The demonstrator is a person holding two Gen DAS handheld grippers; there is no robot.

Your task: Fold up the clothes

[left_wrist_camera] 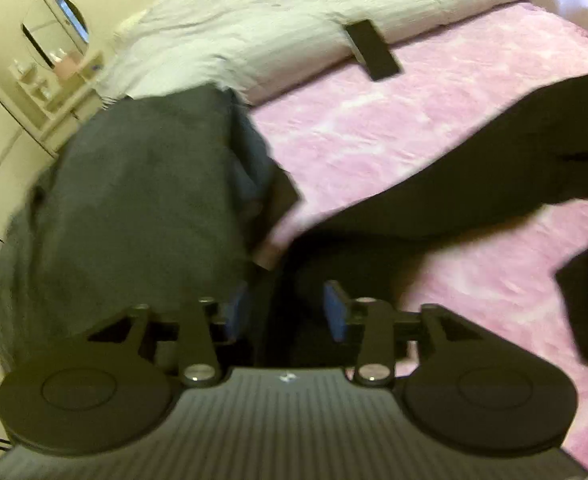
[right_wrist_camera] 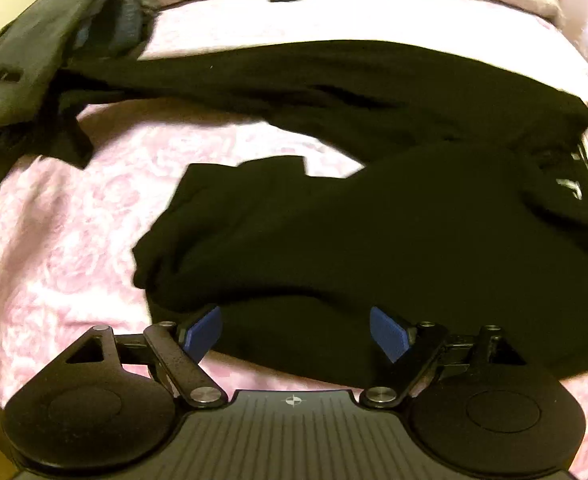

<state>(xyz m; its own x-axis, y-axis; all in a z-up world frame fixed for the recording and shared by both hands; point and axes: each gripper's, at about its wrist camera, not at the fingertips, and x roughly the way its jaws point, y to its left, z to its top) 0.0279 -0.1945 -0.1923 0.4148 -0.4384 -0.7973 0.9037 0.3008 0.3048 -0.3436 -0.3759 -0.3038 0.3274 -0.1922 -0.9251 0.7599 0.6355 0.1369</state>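
You have bare pink bedspread [right_wrist_camera: 74,240] left of the black garment [right_wrist_camera: 373,240], while the grey clothes pile [right_wrist_camera: 34,52] blocks the far-left corner.

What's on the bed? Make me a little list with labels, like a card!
Bed cover: pink fluffy blanket
Main clothing: black garment, spread out and rumpled
Other clothing: grey clothes pile, at the left side of the bed
Pillow: pale, at the far end of the bed
Small dark thing: flat black rectangle, leaning on the pillow edge
Left gripper: open, jaws partly apart, above black cloth
Right gripper: wide open, over the black garment's near edge
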